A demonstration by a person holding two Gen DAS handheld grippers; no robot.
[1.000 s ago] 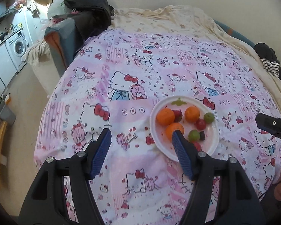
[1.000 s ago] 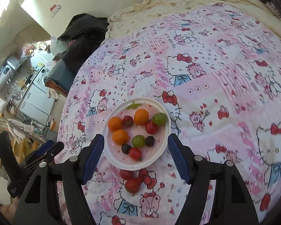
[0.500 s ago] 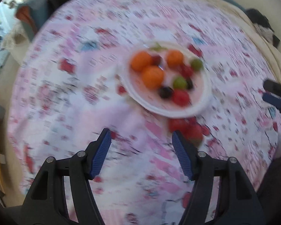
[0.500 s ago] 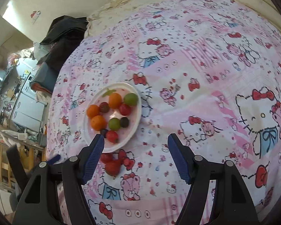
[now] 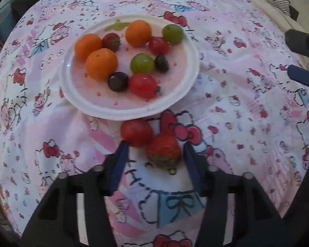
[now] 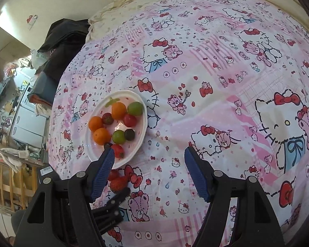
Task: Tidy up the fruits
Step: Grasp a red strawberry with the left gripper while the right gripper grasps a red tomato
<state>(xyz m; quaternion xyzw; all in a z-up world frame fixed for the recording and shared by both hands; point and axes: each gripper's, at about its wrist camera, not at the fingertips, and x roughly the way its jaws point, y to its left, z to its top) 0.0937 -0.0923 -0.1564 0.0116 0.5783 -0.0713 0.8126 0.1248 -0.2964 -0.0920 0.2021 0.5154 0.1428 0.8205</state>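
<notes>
Lying between the spread left gripper (image 5: 153,150) fingers, a strawberry (image 5: 163,150).

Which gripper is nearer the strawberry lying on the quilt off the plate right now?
Left. The left gripper is open with its fingers on either side of the strawberry, not closed on it. The right gripper is open over bare quilt, off to the strawberry's right.

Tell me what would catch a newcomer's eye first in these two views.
First, the white plate of fruit on the pink cartoon-print bedspread: three oranges, two green grapes, red and dark fruits. Just below its near rim, a strawberry and a red tomato lie on the cloth, the open left gripper framing the strawberry. The right gripper is open over bare cloth, right of the plate.
</notes>
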